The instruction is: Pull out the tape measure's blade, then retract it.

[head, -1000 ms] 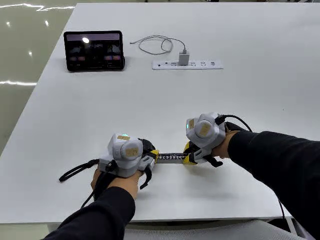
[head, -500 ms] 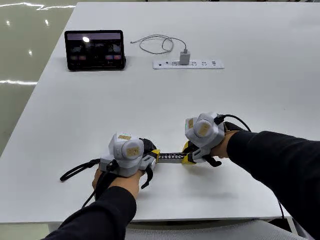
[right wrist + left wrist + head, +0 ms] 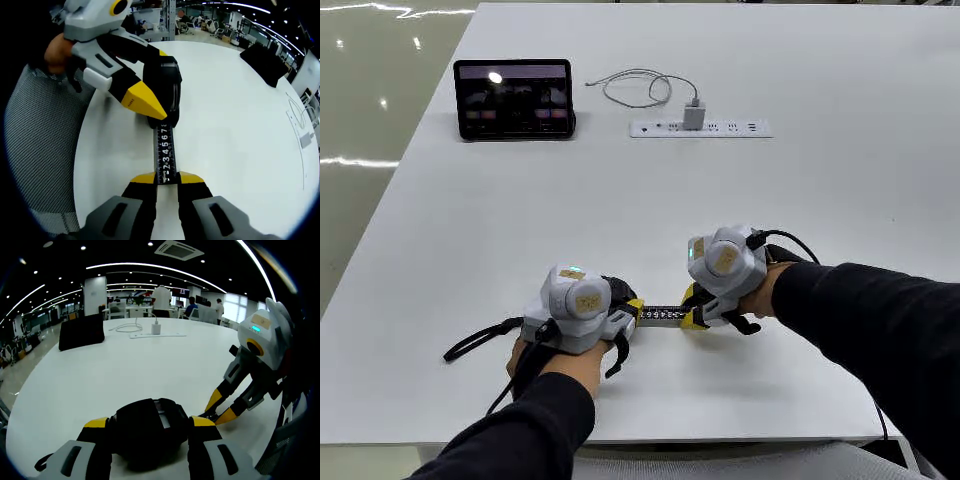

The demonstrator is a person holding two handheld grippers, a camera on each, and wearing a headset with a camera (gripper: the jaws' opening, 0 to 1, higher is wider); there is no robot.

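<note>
Tape measure (image 3: 145, 432): black case, low on the white table (image 3: 620, 200) near its front edge, directly before the person.

Left gripper (image 3: 630, 308): jaws spread only as wide as the case and closed against its two flanks. In the left gripper view the yellow tips press the case on either side. The person's left hand (image 3: 555, 365) grips the handle from below.

Blade (image 3: 164, 150): a short length is out, running straight from the case's mouth to the right gripper (image 3: 166, 178). It lies flat and low over the table. Black numerals are legible on it in the right gripper view.

Right gripper: jaws almost fully closed, yellow tips pinching the blade's free end between them, one tip on each edge.

The two grippers face each other, near but apart, and the blade bridges the gap. In the left gripper view the right gripper enters from the right, tips angled down just beside the case.

Surroundings:
- A black strap (image 3: 475, 340) trails left from the left gripper across the table.
- A tablet (image 3: 513, 98) stands at the far left with a dim screen.
- A white power strip (image 3: 700, 128) lies at the far middle, well apart from the work.
- A white charger (image 3: 693, 115) is plugged into the strip.
- Its cable (image 3: 630, 88) is looped just behind.
</note>
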